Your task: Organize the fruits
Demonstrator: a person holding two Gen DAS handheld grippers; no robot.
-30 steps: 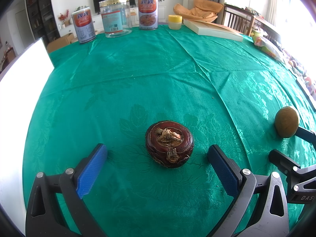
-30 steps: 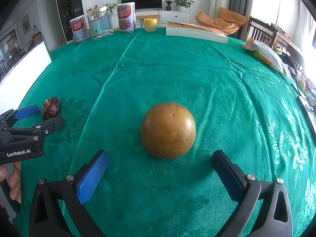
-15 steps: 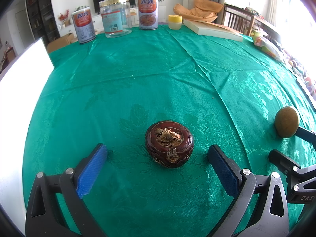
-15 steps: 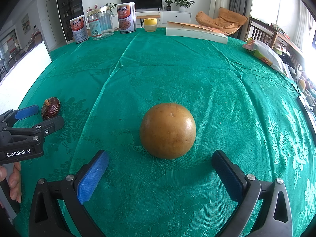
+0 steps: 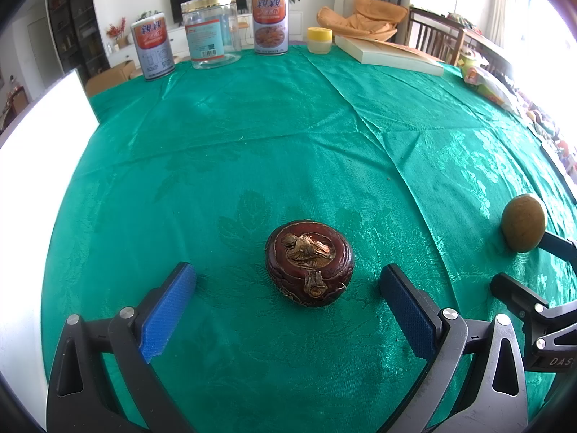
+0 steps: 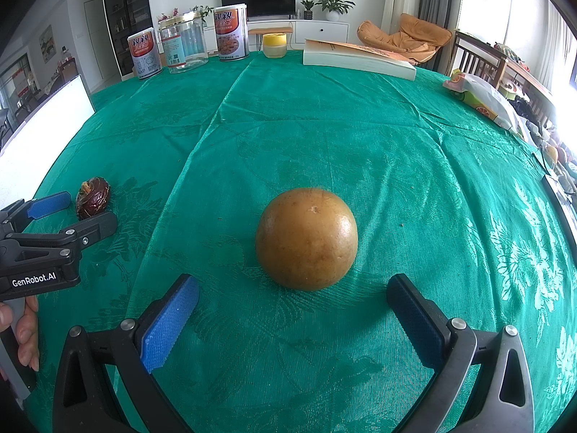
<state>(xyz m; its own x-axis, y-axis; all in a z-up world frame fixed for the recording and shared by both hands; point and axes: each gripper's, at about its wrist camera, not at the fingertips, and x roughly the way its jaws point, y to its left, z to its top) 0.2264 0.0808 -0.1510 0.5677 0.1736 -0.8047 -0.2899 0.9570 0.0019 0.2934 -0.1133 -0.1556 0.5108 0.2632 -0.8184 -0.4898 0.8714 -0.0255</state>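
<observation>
While both tools gape, green cloth (image 6: 324, 126) lies seemingly bare ahead.

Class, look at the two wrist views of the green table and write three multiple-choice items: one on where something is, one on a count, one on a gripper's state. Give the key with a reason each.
1. Where is the round yellow-brown fruit?
A. Between the open fingers of the right gripper
B. Inside the clear glass jar
C. On the white book

2. How many orange-labelled tins stand at the far edge of the green tablecloth?
A. One
B. Two
C. Four

3. What is the state of the left gripper by the dark red wrinkled fruit?
A. Shut on it
B. Open, touching nothing
C. Holding it off the table

Key:
1 A, the fruit sits on the cloth ahead of the two blue pads.
2 B, one tin left of the clear glass jar, one tin right.
3 B, green cloth shows on both sides of the fruit.
</observation>
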